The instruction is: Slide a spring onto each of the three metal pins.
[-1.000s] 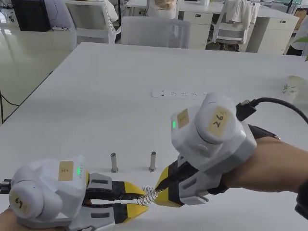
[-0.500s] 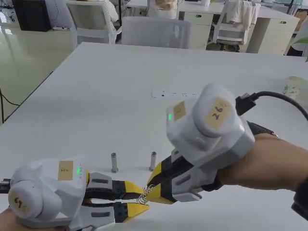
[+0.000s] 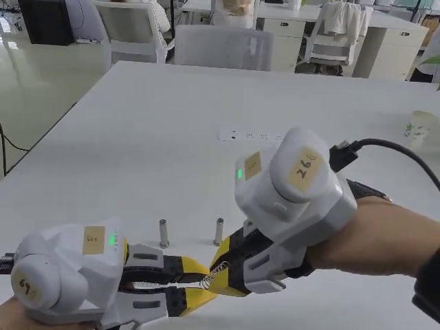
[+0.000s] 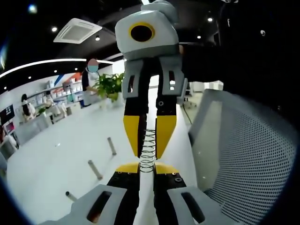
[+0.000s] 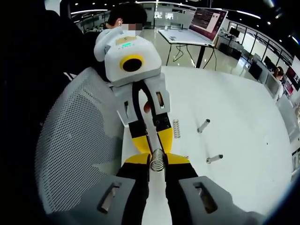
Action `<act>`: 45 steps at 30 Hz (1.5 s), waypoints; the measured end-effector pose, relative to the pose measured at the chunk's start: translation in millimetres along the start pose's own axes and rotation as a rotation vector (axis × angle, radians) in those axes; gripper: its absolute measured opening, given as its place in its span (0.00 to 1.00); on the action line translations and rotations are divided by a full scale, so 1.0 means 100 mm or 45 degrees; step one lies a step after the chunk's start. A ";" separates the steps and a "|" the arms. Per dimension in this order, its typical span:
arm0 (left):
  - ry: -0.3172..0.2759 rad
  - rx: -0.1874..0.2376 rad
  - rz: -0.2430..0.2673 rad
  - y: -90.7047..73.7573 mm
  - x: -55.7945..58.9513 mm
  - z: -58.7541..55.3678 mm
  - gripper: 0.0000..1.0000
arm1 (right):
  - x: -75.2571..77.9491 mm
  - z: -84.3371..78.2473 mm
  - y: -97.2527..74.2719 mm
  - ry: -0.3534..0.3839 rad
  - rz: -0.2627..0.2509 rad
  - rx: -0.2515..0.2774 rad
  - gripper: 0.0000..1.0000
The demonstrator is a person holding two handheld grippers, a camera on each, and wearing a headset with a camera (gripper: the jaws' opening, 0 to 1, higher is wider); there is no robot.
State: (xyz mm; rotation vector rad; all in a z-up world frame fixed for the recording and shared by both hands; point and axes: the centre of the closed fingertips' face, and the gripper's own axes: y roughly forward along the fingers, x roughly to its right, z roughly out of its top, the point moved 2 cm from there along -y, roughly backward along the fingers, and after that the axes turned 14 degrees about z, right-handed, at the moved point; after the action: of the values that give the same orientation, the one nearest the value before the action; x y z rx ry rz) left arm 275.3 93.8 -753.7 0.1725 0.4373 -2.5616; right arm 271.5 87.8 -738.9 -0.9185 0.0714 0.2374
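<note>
- Spring [image 4: 147,150] is up off the bench [image 3: 137,137] and strung between the two grippers, right at the near edge; coils stretched in a short line from one pair of yellow tips to the other
- left gripper [image 4: 146,168] comes in from the person's left, jaws pinched nearly together on the near end of the spring; its own view shows the last coils tucked between its yellow tips
- right gripper [image 5: 157,160] meets it head-on, tips almost touching the left's; jaws narrowed to the spring's width and clamped on the other end, the coil seen end-on as a ring between its tips
- metal pins [image 4: 94,168] stand upright in a row of three on the bench, just beyond the gripper tips and apart from the spring; head view catches two of them side by side
- second spring [image 5: 176,128] lies flat on the bench near the pins, touched by neither gripper
- power strip [image 3: 251,135] sits further back on the bench; a cup [image 3: 419,126] is out at the far right edge
</note>
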 end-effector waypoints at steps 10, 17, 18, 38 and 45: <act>-0.001 0.013 -0.009 0.00 0.02 0.03 0.02 | -0.01 0.00 -0.01 0.014 0.002 -0.004 0.09; -0.011 0.003 -0.003 0.02 0.01 0.00 0.06 | 0.02 0.00 -0.01 0.016 -0.016 -0.009 0.08; -0.018 0.003 0.001 0.02 0.00 0.00 0.08 | 0.03 0.00 -0.01 0.017 -0.019 -0.009 0.08; -0.198 -0.034 0.115 -0.07 -0.17 -0.19 0.43 | 0.16 -0.14 -0.19 0.057 -0.086 -0.025 0.08; -0.260 -0.055 0.180 -0.14 -0.25 -0.27 0.56 | 0.21 -0.21 -0.25 0.078 -0.108 -0.041 0.08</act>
State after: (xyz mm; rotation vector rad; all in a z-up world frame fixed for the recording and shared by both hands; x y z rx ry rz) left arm 289.9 126.2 -770.5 -0.0716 0.3879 -2.3987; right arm 298.3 60.1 -735.3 -0.9587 0.0855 0.1316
